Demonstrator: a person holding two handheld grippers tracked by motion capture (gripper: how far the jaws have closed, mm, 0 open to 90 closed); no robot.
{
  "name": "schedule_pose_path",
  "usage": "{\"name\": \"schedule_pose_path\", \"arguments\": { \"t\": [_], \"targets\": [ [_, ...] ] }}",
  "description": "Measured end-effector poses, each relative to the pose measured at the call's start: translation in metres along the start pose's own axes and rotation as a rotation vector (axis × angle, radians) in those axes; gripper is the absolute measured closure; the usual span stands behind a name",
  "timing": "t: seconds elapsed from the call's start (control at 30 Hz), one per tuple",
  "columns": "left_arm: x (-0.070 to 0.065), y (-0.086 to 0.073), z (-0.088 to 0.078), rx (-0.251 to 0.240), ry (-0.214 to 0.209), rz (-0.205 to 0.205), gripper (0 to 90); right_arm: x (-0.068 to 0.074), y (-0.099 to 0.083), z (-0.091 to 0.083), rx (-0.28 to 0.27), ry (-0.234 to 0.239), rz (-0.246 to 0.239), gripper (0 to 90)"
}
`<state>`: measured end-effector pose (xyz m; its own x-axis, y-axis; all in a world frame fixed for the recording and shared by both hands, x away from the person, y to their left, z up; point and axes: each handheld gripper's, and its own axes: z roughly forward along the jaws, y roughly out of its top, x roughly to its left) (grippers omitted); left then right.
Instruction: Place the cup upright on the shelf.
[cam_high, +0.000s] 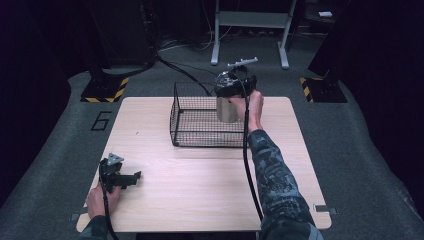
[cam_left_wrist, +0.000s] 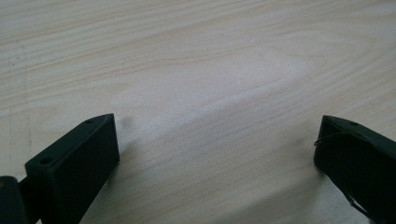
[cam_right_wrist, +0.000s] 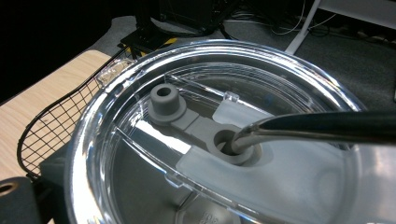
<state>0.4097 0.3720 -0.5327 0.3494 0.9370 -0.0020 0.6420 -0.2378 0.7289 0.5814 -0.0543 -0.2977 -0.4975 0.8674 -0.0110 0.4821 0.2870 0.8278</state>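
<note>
Nearest the person's edge of the table (cam_high: 200, 200), the left gripper (cam_high: 131, 178) rests on the bare wood, held by the left hand (cam_high: 100, 200). Its jaws stand wide apart with nothing between them, as the left gripper view confirms: only wood grain there. It is well apart from everything else.

Farther out, the right arm reaches forward to the wire basket (cam_high: 192, 135) near the table's back edge. The right gripper (cam_high: 231, 90) sits on top of a steel tumbler (cam_high: 226, 110), which is at the basket's right rear, either inside or hanging just over the rim; can't tell if its base touches the mesh floor.

The right gripper view looks straight down on the tumbler's clear lid (cam_right_wrist: 140, 93), with a metal straw (cam_right_wrist: 317, 128) through the grey stopper hole (cam_right_wrist: 229, 142). One dark jaw shows at lower left against the lid edge, so I judge the jaws clamped on the tumbler's rim.

Risks:
- Rim grip on smooth steel and plastic: slip if the hand tilts.
- Lid could pop off under squeeze.
- Base catching the basket wire tips the tumbler or drags the basket.
- Straw swinging into the gripper body.
</note>
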Motion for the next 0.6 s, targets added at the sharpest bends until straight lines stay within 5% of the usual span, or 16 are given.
{"name": "schedule_pose_path", "arguments": {
  "t": [0.6],
  "targets": [
    [0.001, 0.0, -0.001, 0.011, -0.002, 0.013, 0.0, 0.006, -0.007, 0.036, 0.01, -0.01, 0.004, 3.6]
  ]
}}
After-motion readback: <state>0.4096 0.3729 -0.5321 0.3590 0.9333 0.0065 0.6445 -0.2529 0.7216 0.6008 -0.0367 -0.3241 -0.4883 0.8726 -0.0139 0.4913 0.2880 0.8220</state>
